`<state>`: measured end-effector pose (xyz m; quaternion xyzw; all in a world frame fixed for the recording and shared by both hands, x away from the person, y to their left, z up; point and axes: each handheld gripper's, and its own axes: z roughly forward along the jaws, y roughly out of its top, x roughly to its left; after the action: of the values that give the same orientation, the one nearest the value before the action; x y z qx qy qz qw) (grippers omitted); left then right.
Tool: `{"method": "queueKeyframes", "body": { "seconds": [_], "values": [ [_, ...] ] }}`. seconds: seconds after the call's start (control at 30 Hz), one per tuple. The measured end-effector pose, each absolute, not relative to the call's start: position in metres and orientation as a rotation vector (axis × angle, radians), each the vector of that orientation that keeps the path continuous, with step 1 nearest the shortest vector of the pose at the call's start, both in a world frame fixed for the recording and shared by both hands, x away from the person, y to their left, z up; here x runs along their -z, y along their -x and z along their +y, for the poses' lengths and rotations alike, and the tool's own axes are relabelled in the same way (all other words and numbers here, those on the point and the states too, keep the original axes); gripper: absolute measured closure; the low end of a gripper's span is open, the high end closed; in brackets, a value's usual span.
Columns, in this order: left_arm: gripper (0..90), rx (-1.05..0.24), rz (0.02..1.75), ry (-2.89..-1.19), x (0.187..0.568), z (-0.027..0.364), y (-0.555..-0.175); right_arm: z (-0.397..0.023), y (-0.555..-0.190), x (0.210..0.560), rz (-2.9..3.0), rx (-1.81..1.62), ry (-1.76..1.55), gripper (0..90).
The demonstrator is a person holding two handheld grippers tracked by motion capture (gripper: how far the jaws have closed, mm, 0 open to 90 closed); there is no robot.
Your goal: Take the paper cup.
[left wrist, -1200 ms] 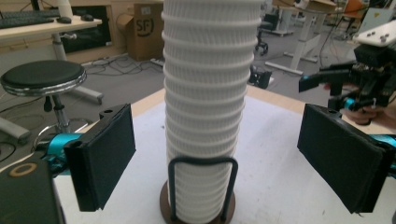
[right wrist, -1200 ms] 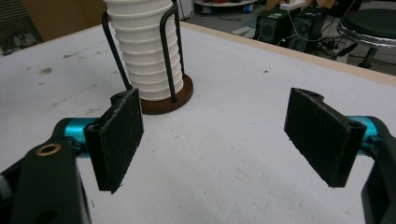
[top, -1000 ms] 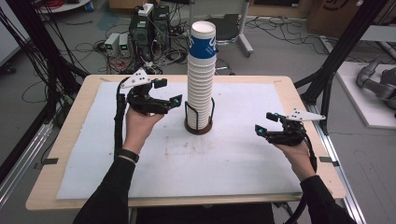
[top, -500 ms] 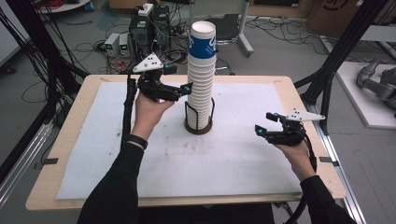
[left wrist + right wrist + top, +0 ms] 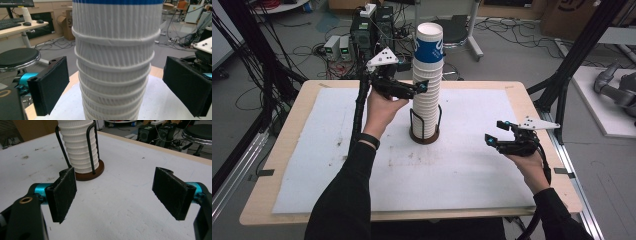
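Observation:
A tall stack of white ribbed paper cups stands in a black wire holder with a brown base at the middle of the table. The top cup has a blue band. My left gripper is raised to the stack's upper half from the left. Its jaws have just been opening and the stack stands between them, with a gap at each pad. My right gripper rests low on the mat to the right of the holder, open and empty, facing the stack and holder base.
A white mat covers the wooden table. Black frame posts rise at the table's left and right. Electronics boxes and cables lie on the floor behind. A black stool stands beyond the far edge.
My left hand has risen and moved right from beside the holder to the upper part of the cup stack, bringing its jaws around it. The right hand has stayed in place.

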<state>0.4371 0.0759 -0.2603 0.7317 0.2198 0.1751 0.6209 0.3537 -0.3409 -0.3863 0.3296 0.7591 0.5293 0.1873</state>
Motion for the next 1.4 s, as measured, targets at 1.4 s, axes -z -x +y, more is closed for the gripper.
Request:
{"method": "queueKeyframes", "body": {
  "seconds": [1.4],
  "values": [
    [11.0, -0.366, 0.488, -1.686, 0.258, 0.061, -0.454, -0.33, -0.356, 0.368, 2.137, -1.534, -0.884, 20.3]
  ]
}}
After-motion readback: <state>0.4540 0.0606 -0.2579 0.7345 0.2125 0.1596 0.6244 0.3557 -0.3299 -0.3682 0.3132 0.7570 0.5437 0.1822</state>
